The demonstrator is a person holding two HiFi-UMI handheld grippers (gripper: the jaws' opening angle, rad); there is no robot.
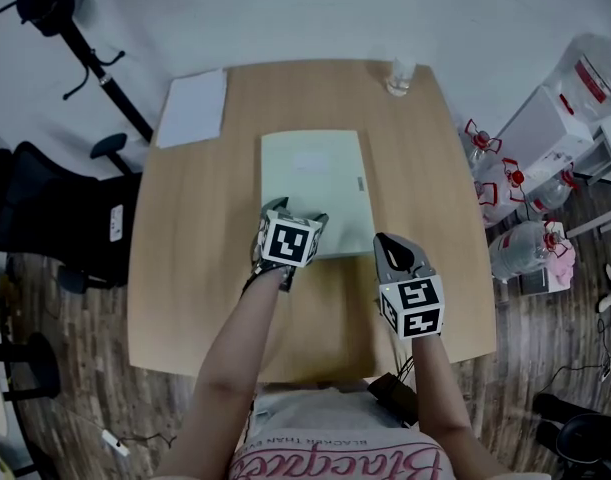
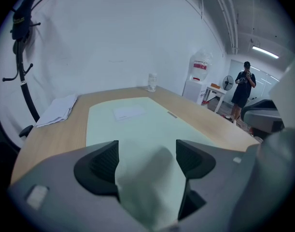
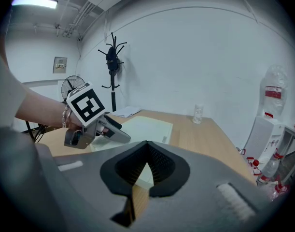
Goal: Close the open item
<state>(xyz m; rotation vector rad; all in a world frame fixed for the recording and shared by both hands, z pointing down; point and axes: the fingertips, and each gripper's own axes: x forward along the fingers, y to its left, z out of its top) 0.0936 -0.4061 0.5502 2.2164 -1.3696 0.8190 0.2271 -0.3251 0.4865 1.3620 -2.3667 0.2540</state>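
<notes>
A pale green flat folder (image 1: 315,183) lies on the wooden table (image 1: 205,268), its cover down flat. My left gripper (image 1: 293,215) hovers over the folder's near left corner with its jaws open. In the left gripper view the folder (image 2: 137,122) fills the gap between the left gripper's (image 2: 147,158) jaws, and neither pad presses on it. My right gripper (image 1: 393,249) is just off the folder's near right corner, above bare table, jaws shut with nothing between them. The right gripper view shows the right gripper (image 3: 146,152) with tips together, the left gripper (image 3: 96,124) and the folder (image 3: 149,127) ahead.
A sheet stack (image 1: 193,106) lies at the far left corner, and a clear glass (image 1: 400,76) stands at the far edge. Large water bottles (image 1: 530,248) crowd the floor at right. A black chair (image 1: 55,218) and a coat stand (image 1: 65,18) are at left. A person (image 2: 244,88) stands far off.
</notes>
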